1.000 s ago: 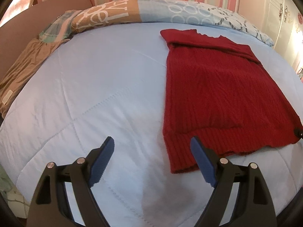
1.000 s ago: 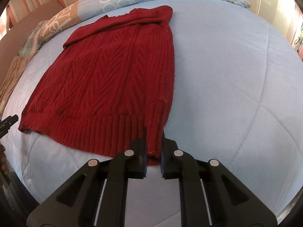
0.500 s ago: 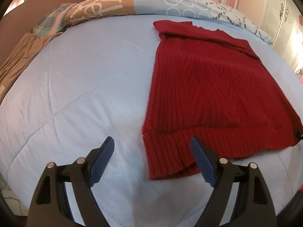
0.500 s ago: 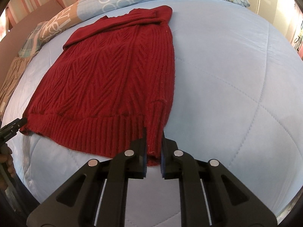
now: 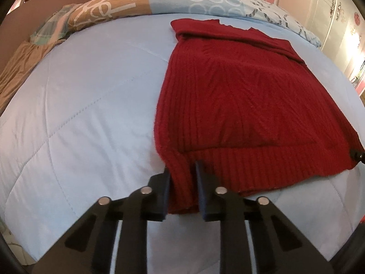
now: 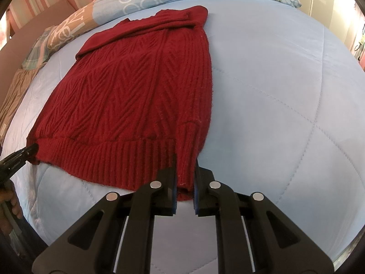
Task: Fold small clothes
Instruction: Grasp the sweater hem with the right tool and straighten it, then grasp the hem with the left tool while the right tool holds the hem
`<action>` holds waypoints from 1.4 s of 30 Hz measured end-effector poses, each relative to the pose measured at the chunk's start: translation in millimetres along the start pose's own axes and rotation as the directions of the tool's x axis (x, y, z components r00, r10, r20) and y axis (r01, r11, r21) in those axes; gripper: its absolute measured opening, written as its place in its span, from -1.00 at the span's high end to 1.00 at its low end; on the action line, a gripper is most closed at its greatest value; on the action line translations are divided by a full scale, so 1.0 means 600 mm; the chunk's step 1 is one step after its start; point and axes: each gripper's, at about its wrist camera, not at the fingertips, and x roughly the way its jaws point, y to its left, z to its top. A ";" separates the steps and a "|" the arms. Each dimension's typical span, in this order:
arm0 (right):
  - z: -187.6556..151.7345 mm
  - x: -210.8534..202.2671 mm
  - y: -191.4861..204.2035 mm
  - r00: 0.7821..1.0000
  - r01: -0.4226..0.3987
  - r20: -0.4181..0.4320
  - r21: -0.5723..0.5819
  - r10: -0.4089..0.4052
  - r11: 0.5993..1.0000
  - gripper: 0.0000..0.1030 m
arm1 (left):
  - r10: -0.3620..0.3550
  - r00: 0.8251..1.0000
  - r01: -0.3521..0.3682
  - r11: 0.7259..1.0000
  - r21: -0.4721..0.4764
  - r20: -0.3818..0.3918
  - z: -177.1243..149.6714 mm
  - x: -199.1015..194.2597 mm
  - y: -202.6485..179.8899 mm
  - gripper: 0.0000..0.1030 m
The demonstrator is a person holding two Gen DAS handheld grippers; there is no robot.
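A dark red knitted sweater (image 5: pixel 239 96) lies flat on a light blue quilted bed (image 5: pixel 79 114), sleeves folded in, ribbed hem toward me. My left gripper (image 5: pixel 182 178) is shut on the hem's near left corner. My right gripper (image 6: pixel 185 173) is shut on the hem's near right corner of the sweater (image 6: pixel 136 86). The left gripper's tip shows at the left edge of the right wrist view (image 6: pixel 25 153), and the right gripper's tip at the right edge of the left wrist view (image 5: pixel 357 155).
Patterned pillows (image 5: pixel 159 2) lie along the head of the bed under a pink striped wall. A brown cloth (image 5: pixel 18 68) lies at the bed's left side. A white wardrobe (image 5: pixel 337 16) stands at the right. The blue quilt (image 6: pixel 285 91) spreads to the sweater's right.
My left gripper moved right to the hem's left corner and closed on it; it was open before. My right gripper kept its hold on the right corner.
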 end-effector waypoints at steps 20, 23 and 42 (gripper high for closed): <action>-0.009 -0.012 -0.005 1.000 -0.012 0.014 0.009 0.012 1.000 0.81 | -0.056 0.998 0.056 0.998 -0.005 0.025 -0.012 -0.022 0.017 0.89; -0.011 -0.016 -0.005 1.000 -0.015 0.017 0.010 0.014 1.000 0.81 | -0.049 0.998 0.048 0.999 0.021 0.037 -0.015 -0.032 0.009 0.89; -0.046 -0.124 -0.035 0.996 -0.049 0.068 0.002 0.049 0.999 0.94 | -0.051 0.996 0.047 0.998 0.051 0.076 -0.035 -0.128 0.017 0.88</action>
